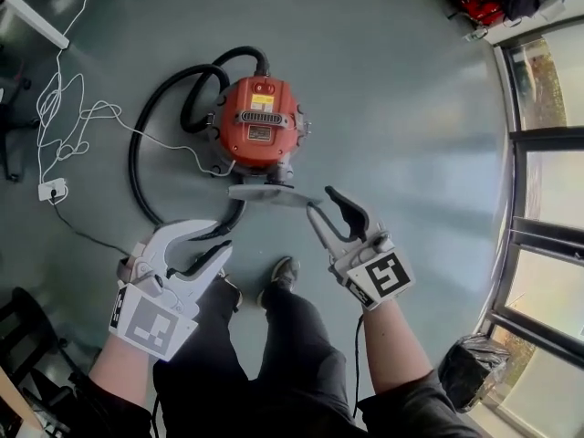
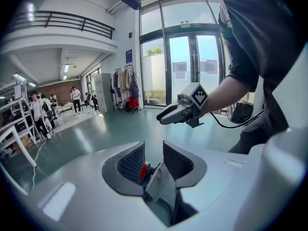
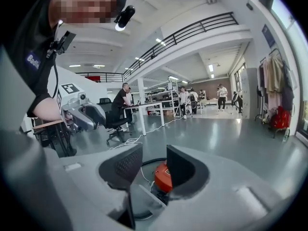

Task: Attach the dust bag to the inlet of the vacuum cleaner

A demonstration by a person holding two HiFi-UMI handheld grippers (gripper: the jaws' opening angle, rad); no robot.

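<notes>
The red vacuum cleaner (image 1: pixel 258 121) stands on the grey floor. A flat grey dust bag (image 1: pixel 267 192) lies against its near side; whether it sits on the inlet I cannot tell. Both grippers hang in the air above the floor, nearer me than the vacuum. My left gripper (image 1: pixel 222 237) is open and empty, left of the bag. My right gripper (image 1: pixel 320 201) is open and empty, just right of the bag. In the left gripper view, the vacuum (image 2: pixel 143 171) and bag (image 2: pixel 159 184) show between the jaws. In the right gripper view, the vacuum (image 3: pixel 163 177) shows the same way.
A black hose (image 1: pixel 146 144) loops left of the vacuum. A white cable and power strip (image 1: pixel 51 190) lie further left. My shoe (image 1: pixel 283 272) is just below the bag. A black bin bag (image 1: pixel 470 368) sits by the glass doors (image 1: pixel 547 199) on the right.
</notes>
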